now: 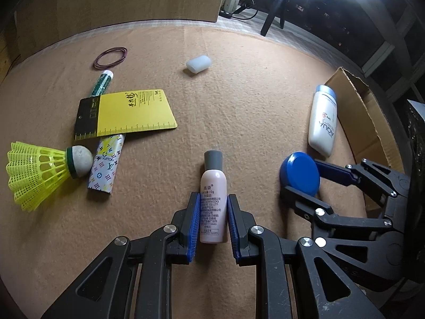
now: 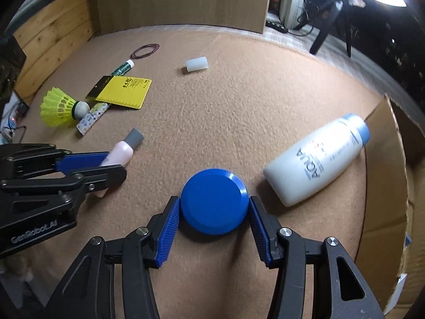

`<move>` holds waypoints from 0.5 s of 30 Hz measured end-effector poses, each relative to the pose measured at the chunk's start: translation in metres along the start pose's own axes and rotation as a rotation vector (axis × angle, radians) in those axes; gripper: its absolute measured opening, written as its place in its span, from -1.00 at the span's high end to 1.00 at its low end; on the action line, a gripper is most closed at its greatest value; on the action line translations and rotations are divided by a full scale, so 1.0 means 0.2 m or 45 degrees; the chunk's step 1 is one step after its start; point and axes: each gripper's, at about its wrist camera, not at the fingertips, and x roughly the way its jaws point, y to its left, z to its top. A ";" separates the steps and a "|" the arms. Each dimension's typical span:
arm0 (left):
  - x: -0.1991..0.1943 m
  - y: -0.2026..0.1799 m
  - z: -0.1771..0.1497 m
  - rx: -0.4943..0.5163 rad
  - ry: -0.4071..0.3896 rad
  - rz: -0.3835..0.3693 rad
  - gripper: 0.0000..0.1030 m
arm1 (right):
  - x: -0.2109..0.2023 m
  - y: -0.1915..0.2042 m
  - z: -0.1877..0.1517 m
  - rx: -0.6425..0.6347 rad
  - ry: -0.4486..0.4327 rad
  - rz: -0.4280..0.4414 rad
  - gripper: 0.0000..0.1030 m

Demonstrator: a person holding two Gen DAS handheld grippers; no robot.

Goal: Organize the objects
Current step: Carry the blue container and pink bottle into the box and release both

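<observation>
My left gripper [image 1: 213,223] is shut on a small pink bottle [image 1: 213,199] with a grey cap, its blue pads pressing both sides of the label. The same bottle [image 2: 120,154] shows in the right wrist view between the left gripper's fingers [image 2: 82,159]. My right gripper [image 2: 213,226] is shut on a round blue lid [image 2: 214,202], pads touching its rim on both sides; the lid [image 1: 300,172] appears at the right of the left wrist view. A white AQUA bottle [image 2: 318,159] with a blue cap lies on its side just right of the lid.
On the tan felt mat [image 1: 225,111] lie a yellow shuttlecock [image 1: 39,172], a yellow ruler card [image 1: 124,114], a patterned tube [image 1: 106,167], a green tube [image 1: 102,82], rubber bands [image 1: 110,57] and a white cap [image 1: 198,63]. A cardboard box [image 2: 390,186] stands open at the right.
</observation>
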 end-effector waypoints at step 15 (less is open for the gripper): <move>-0.06 -0.06 0.01 0.019 -0.020 -0.029 0.58 | -0.12 -0.07 -0.03 0.053 -0.034 0.064 0.10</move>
